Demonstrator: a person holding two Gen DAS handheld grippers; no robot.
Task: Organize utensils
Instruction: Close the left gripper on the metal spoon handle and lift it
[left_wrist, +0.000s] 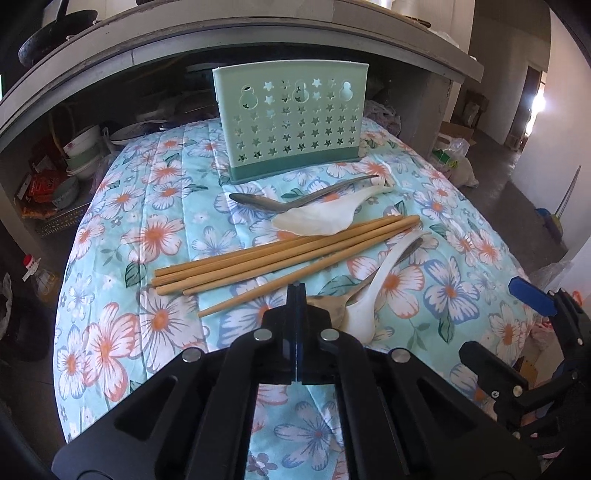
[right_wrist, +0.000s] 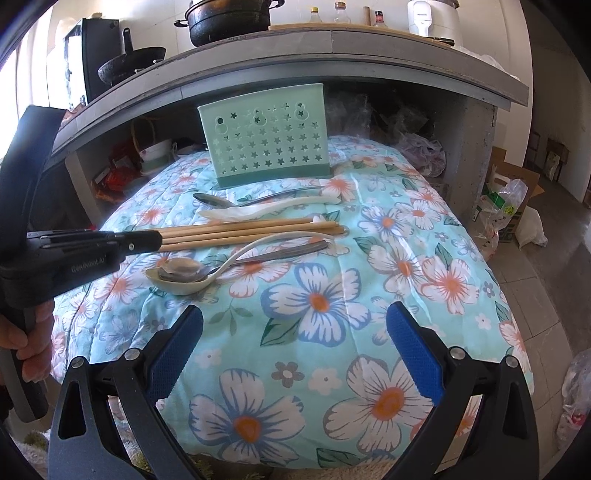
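Observation:
A pale green utensil holder (left_wrist: 291, 125) (right_wrist: 264, 144) with star holes stands upright at the far side of the floral cloth (left_wrist: 110, 258) (right_wrist: 314, 369). In front of it lie a metal spoon (left_wrist: 295, 199) and a white spoon (left_wrist: 317, 218), then several wooden chopsticks (left_wrist: 288, 251) (right_wrist: 251, 232). Nearest, a second metal spoon (right_wrist: 181, 269) rests in another white spoon (left_wrist: 369, 295) (right_wrist: 177, 286). My left gripper (left_wrist: 297, 290) (right_wrist: 159, 240) is shut, its tips right at the nearest chopstick; nothing shows between the pads. My right gripper (right_wrist: 295, 347) stands open over bare cloth, short of the spoons.
A grey concrete counter (right_wrist: 332, 48) overhangs the holder, with black pots (right_wrist: 229, 18) and bottles on top. Bowls (left_wrist: 85, 147) and boxes fill the space under it. Plastic bags (right_wrist: 506, 206) and a cardboard box sit on the floor to the right.

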